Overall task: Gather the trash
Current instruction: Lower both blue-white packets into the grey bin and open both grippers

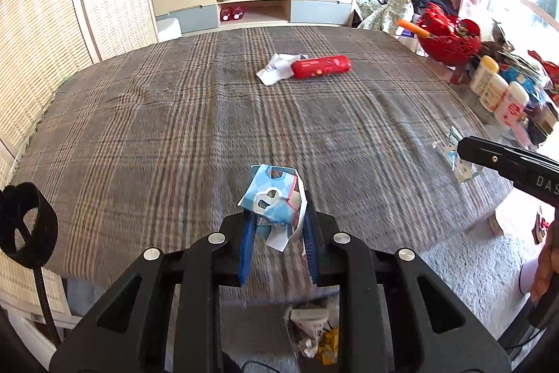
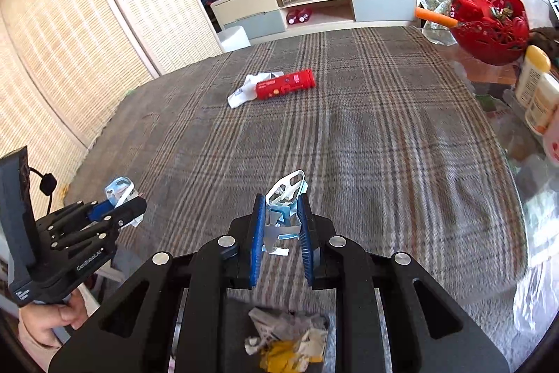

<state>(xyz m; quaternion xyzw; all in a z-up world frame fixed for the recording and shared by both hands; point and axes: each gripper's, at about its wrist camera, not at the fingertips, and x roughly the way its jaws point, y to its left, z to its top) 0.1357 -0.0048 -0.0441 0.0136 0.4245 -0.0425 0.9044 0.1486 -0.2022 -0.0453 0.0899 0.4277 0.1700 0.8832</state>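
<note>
Plaid table (image 1: 174, 128) bears red pack (image 1: 321, 67), wrapper (image 1: 274, 70).

Black hand-held gripper (image 1: 277, 229) with blue ribbed pads and silver screws.

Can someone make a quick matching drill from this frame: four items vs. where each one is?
Items:
1. blue-and-white wrapper
2. white torn packaging
3. red tube
4. red basket

Places:
A. lying mid-cloth beside a white crumpled paper
B. at the right table edge, by the bottles
C. pinched in the left gripper
D. pinched in the right gripper

Pairs: 1-C, 2-D, 3-A, 4-B
</note>
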